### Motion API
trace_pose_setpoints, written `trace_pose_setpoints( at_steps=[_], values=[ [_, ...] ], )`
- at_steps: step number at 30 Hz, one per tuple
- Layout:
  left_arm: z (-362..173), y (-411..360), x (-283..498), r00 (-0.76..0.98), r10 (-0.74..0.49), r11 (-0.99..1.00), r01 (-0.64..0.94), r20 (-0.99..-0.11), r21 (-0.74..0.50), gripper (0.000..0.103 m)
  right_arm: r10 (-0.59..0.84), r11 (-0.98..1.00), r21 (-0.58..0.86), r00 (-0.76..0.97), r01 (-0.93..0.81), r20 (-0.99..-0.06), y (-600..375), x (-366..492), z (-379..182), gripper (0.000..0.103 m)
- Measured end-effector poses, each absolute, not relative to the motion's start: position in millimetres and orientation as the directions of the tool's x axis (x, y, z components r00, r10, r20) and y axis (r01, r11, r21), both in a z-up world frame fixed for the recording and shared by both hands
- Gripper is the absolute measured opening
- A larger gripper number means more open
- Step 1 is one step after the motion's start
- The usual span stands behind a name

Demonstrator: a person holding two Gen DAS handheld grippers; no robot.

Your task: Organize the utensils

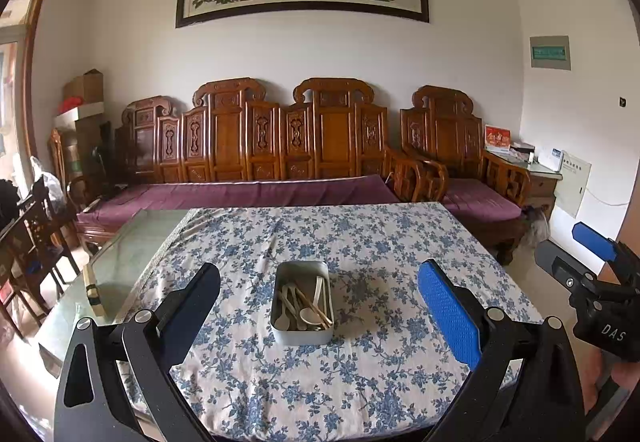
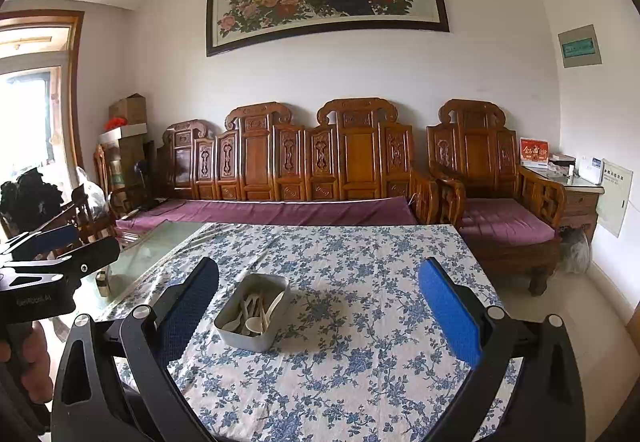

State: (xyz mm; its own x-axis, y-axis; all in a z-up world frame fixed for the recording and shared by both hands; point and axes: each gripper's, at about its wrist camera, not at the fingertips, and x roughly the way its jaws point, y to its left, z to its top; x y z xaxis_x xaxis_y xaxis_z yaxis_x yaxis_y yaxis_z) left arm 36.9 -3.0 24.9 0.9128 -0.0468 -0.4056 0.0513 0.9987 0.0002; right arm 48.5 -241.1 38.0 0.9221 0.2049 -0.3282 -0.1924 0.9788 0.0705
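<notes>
A grey metal box (image 1: 302, 334) stands on the blue-flowered tablecloth (image 1: 360, 242). It holds several white spoons (image 1: 310, 316) and wooden chopsticks (image 1: 316, 308). My left gripper (image 1: 320, 290) is open and empty, held above the near table edge, with the box between its fingers in view. My right gripper (image 2: 320, 286) is open and empty, to the right of the left one; the box (image 2: 250, 336) with its spoons (image 2: 252, 324) lies ahead and left. The right gripper also shows in the left wrist view (image 1: 576, 254), the left gripper in the right wrist view (image 2: 60, 242).
A bare glass tabletop (image 1: 132, 254) lies left of the cloth, with a small brush (image 1: 94, 292) on it. A carved wooden sofa (image 1: 260, 146) with purple cushions stands behind the table, an armchair (image 1: 460, 150) at right, dark chairs (image 1: 28, 226) at left.
</notes>
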Motion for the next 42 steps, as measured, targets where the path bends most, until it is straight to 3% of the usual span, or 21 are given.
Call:
trace_pose_setpoints(
  at_steps=[42],
  values=[
    [25.0,-4.8,36.9,0.911,-0.060,0.998,0.064,-0.408,-0.005,0.095,0.204,0.979,0.070,0.922,-0.191,-0.329,-243.2,49.6,37.8,0.101]
  ],
)
